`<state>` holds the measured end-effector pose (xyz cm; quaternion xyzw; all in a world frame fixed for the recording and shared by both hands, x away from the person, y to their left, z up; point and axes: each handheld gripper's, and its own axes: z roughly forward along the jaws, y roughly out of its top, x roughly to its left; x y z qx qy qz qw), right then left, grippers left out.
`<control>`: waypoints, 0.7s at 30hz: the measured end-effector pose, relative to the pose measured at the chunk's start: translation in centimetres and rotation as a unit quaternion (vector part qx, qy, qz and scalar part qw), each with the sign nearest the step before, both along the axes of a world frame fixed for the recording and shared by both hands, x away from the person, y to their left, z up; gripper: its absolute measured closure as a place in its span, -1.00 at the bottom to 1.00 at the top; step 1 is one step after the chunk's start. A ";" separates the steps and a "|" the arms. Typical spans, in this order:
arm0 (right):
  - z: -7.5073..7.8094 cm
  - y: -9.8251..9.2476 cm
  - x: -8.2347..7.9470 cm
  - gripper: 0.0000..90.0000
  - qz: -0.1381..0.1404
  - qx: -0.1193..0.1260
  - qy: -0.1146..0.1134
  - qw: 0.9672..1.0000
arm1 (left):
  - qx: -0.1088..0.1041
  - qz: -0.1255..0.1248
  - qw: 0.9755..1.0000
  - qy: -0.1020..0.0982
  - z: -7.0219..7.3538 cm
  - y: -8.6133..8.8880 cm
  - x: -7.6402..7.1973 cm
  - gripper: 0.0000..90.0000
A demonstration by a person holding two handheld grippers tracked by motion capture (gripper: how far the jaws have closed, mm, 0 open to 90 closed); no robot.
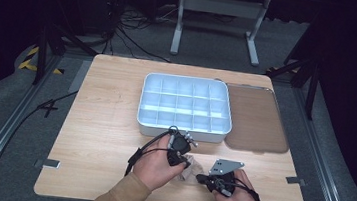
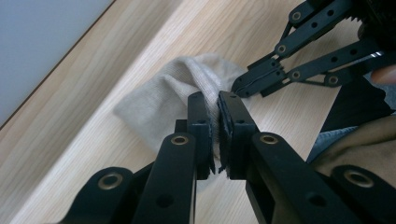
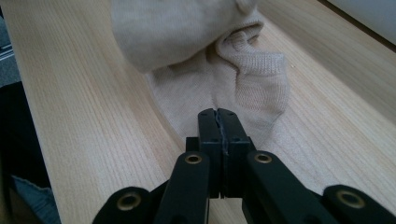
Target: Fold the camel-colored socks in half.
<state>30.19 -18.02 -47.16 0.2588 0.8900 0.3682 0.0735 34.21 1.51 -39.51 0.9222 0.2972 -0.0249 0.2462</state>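
A beige knitted sock lies crumpled on the wooden table between the person's two hands. My left gripper comes at it from above and is shut, pinching a fold of the sock between its pads. From the right, my right gripper has its jaws shut tight on the sock's thin edge. In the left gripper view the right gripper shows with its tips on the sock, close to the left jaws.
A white compartment tray stands just beyond the hands, with a flat brown lid lying to its right. Bare wood stretches to the left of the hands. The table's front edge is close below them.
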 end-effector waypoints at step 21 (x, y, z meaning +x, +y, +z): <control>1.3 -1.1 -0.3 0.78 -0.015 0.028 0.000 0.999 | -0.025 -0.015 0.999 0.023 -1.7 -1.6 0.5 0.50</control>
